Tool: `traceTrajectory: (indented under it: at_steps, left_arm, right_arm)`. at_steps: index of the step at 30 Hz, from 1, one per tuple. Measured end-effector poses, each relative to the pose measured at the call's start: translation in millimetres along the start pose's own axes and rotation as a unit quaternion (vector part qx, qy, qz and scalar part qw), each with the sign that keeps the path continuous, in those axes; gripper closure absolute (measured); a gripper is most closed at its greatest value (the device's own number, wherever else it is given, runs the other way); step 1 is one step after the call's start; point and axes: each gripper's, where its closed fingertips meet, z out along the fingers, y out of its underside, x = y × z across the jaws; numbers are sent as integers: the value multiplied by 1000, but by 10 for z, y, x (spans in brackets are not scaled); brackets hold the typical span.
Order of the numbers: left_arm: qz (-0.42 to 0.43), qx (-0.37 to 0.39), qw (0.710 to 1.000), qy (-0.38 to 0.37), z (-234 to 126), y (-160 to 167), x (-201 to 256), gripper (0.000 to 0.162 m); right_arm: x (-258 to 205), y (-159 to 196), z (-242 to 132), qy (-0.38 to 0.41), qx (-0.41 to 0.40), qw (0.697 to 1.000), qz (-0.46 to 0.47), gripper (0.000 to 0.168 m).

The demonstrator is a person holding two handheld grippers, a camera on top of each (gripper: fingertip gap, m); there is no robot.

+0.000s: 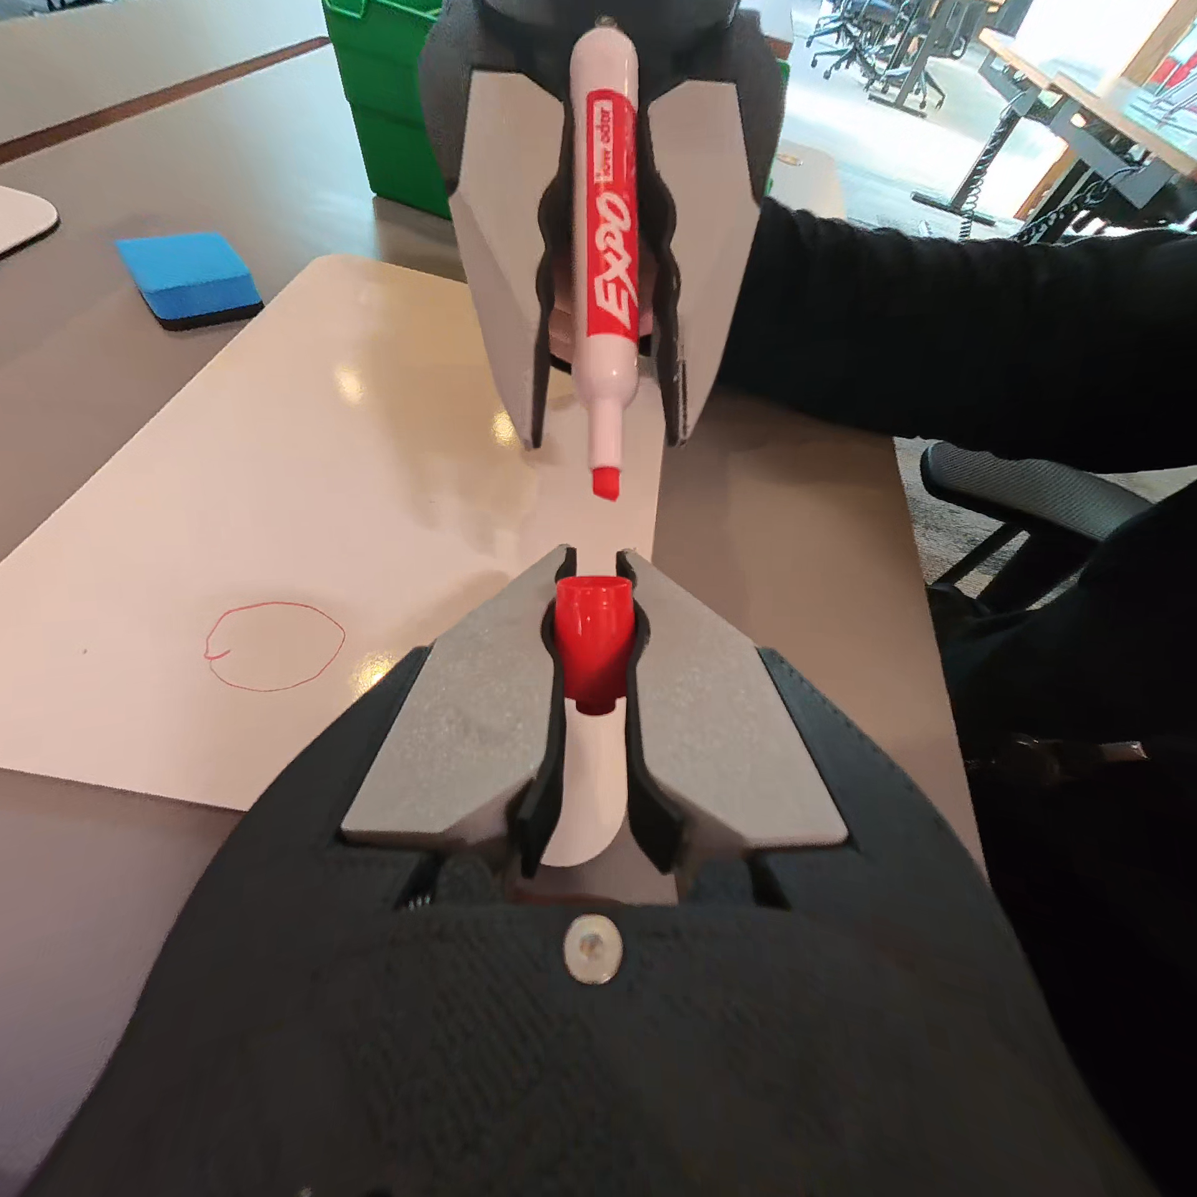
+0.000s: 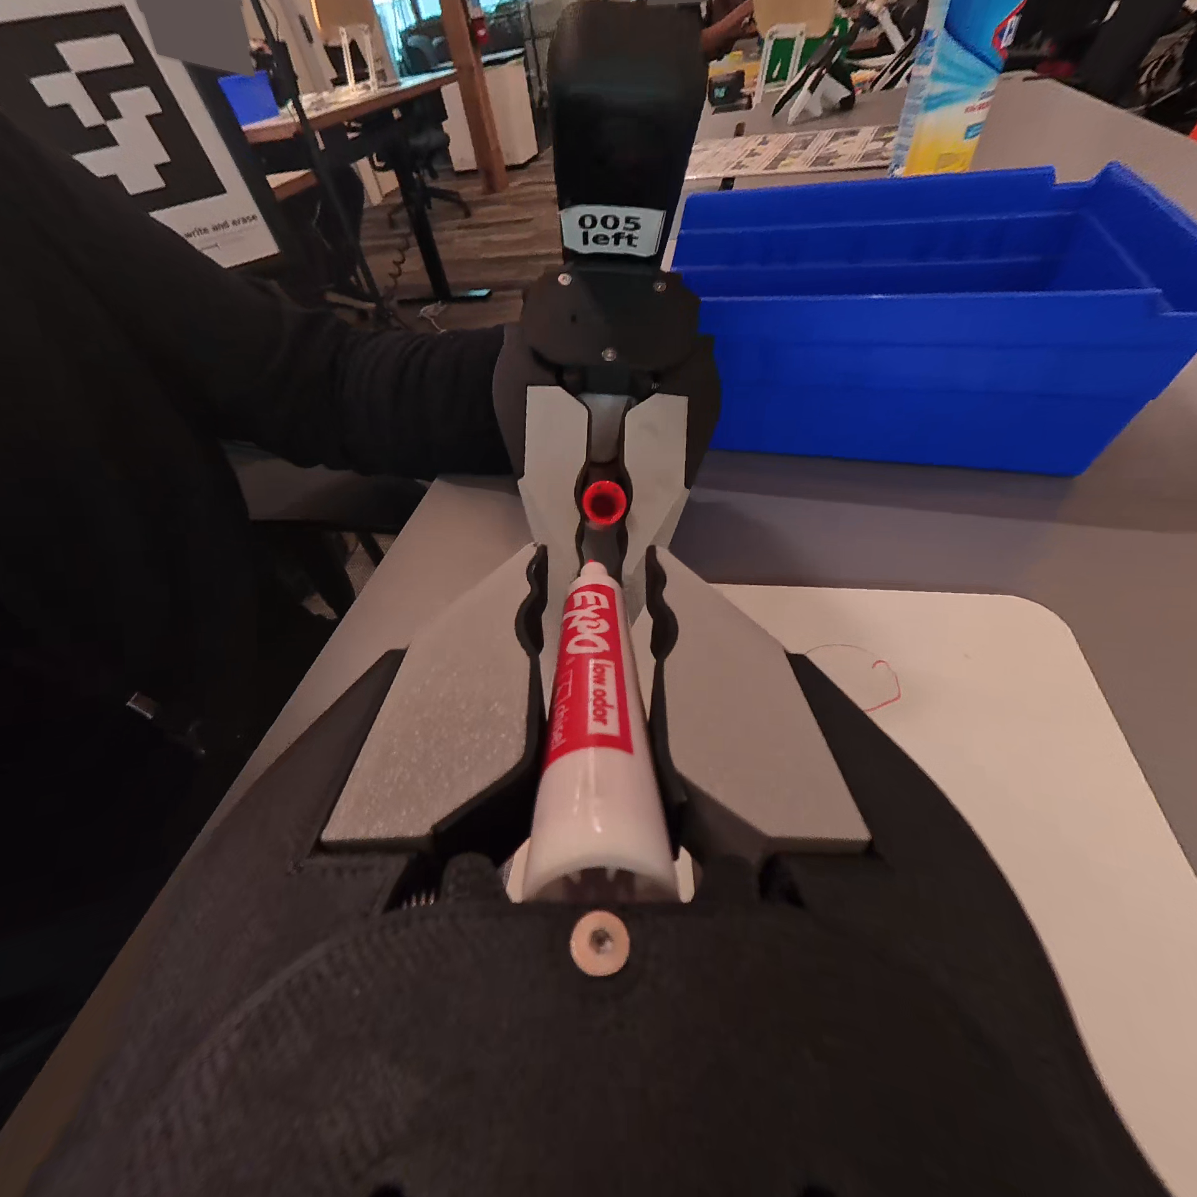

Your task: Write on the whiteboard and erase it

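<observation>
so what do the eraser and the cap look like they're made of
Eraser: likely soft foam, matte blue with fine grain, on a thin dark base, perhaps felt. Cap: seemingly hard moulded plastic, glossy red, with highlights on its smooth wall.

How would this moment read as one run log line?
left gripper: shut on red cap | right gripper: shut on marker | red circle on whiteboard
</observation>
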Motion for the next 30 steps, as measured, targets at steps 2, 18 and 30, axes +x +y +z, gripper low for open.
traceTrajectory:
  at_steps: [2, 18, 30]
  left_arm:
    - [-5, 5, 1000, 12, -11, -14, 34, 152]
    - [-6, 7, 1000, 28, -12, -38, 103, 153]
    - [-29, 57, 998, 29, -52, -202, 81, 153]
  right_arm:
    - [-2, 18, 12, 1, -7, 1000, -4, 140]
    - [-75, 124, 127, -11, -42, 999, -9, 140]
    - [-21, -204, 65, -12, 71, 997, 25, 139]
